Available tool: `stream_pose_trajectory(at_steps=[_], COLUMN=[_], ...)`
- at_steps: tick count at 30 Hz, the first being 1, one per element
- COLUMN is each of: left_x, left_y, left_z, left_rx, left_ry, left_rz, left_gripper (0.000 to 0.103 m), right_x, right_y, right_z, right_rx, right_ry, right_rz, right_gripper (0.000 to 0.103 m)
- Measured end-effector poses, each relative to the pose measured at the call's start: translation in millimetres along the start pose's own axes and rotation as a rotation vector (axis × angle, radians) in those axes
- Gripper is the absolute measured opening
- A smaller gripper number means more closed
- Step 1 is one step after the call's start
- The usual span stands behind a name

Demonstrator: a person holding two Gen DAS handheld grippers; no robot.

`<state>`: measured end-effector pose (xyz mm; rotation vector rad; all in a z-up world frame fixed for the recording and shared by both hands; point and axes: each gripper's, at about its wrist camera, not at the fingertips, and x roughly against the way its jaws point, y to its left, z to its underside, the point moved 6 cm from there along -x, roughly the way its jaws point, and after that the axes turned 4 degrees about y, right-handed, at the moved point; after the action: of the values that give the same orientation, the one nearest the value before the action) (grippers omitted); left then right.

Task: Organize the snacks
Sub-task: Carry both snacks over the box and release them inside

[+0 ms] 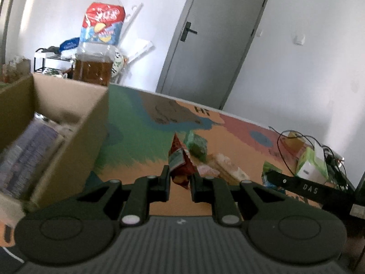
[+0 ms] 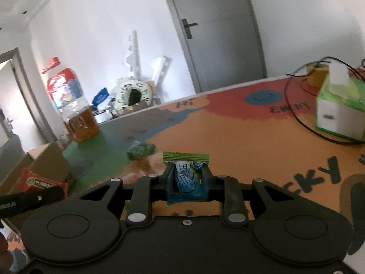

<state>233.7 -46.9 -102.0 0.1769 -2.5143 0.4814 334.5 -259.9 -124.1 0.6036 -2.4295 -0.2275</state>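
**Ana:** Left gripper (image 1: 180,178) is pinching the red snack packet (image 1: 181,164) by its lower edge, clear of the table, so the packet stands up between the fingers. The right gripper (image 2: 187,178) is pressed tight on a blue-and-green candy packet (image 2: 187,178), its green crimped end poking out past the fingertips.

**Ben:** So both loads are in hand. Where do they go?

**Ana:** My guess is the cardboard box (image 1: 68,114) at the left, which already holds some packaged goods. From the left wrist view it sits just beside the gripper, open side up.

**Ben:** How would you do the drop well?

**Ana:** Carry each packet over the box wall before opening, not against it. The red packet hangs loosely, so I would clear the rim with room to spare and release low inside so it does not flip out. One hand at a time seems wise, since the grippers are close together and could knock each other at the opening.

**Ben:** Anything left on the table?

**Ana:** Yes, a green packet (image 1: 196,145) and some pale wrapped snacks (image 1: 224,165) lie on the colourful mat (image 1: 228,137), near each other. The tissue box (image 2: 337,105) and black cable (image 2: 296,114) on the right are best avoided.
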Motion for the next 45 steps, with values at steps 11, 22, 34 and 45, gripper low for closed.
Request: stream_pose_trajectory(at_steps=[11,22,34,45], left_x=[39.6,72.2,91.8,91.8], left_y=[17.7,58.6,113.3,147.4], left_z=[-23.4,-32.2,-39.0,-41.7], left_rx=[0.021,0.078,0.147,0.178], left_ry=[-0.088,-0.129,-0.146,-0.126], left_rz=[-0.014,-0.047,-0.098,-0.157], left_gripper=[0.016,0.016,0.016,0.016], right_x=[13.3,21.0,17.9,10.7], right_y=[60.3,117.2,170.2,202.3], right_z=[-15.4,-17.2,-13.1,-11.3], right_rx=[0.07,0.134,0.191,0.215], right_ry=[-0.044,-0.057,-0.055,-0.043], right_rz=[-0.107,-0.17,-0.208,-0.242], right_gripper=[0.026,0.026,0.026,0.026])
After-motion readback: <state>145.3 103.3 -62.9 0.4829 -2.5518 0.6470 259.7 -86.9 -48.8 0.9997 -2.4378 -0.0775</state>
